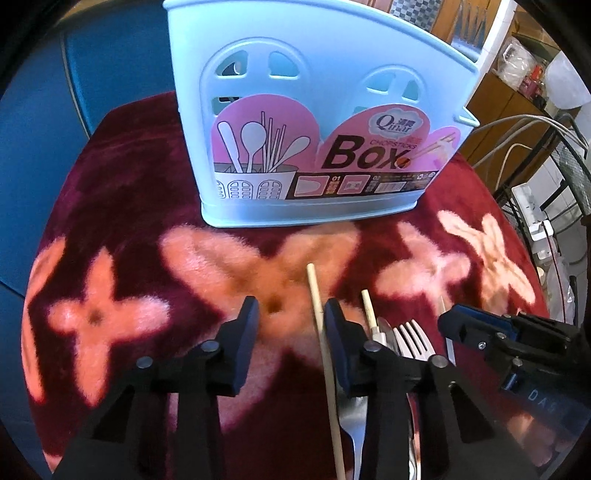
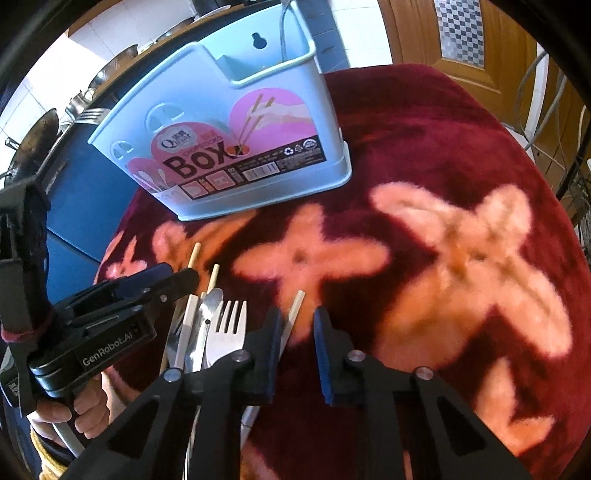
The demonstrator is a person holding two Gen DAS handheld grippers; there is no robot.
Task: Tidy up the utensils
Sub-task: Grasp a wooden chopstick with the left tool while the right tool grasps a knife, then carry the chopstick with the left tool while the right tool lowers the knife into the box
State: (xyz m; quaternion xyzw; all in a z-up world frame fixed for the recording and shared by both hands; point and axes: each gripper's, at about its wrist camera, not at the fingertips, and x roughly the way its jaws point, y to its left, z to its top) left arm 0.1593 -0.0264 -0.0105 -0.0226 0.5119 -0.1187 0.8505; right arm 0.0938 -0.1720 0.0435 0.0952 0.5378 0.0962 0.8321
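Note:
A light blue utensil box (image 1: 314, 122) with a pink "Box" label stands upright at the back of a dark red flowered blanket (image 1: 129, 221); it also shows in the right wrist view (image 2: 240, 125). A pile of utensils lies at the front: a white fork (image 2: 227, 330), a metal spoon (image 2: 210, 302), wooden chopsticks (image 1: 317, 306). My left gripper (image 1: 291, 328) is open and empty, its right finger beside one chopstick. My right gripper (image 2: 297, 332) is open and empty, just right of the pile, with a chopstick (image 2: 293, 317) by its left finger.
The blanket covers a round surface that drops off at its edges. A blue panel (image 1: 44, 129) lies to the left. Cables and a wire rack (image 1: 546, 155) stand to the right. A wooden door (image 2: 461, 33) and kitchen pots (image 2: 40, 136) are behind.

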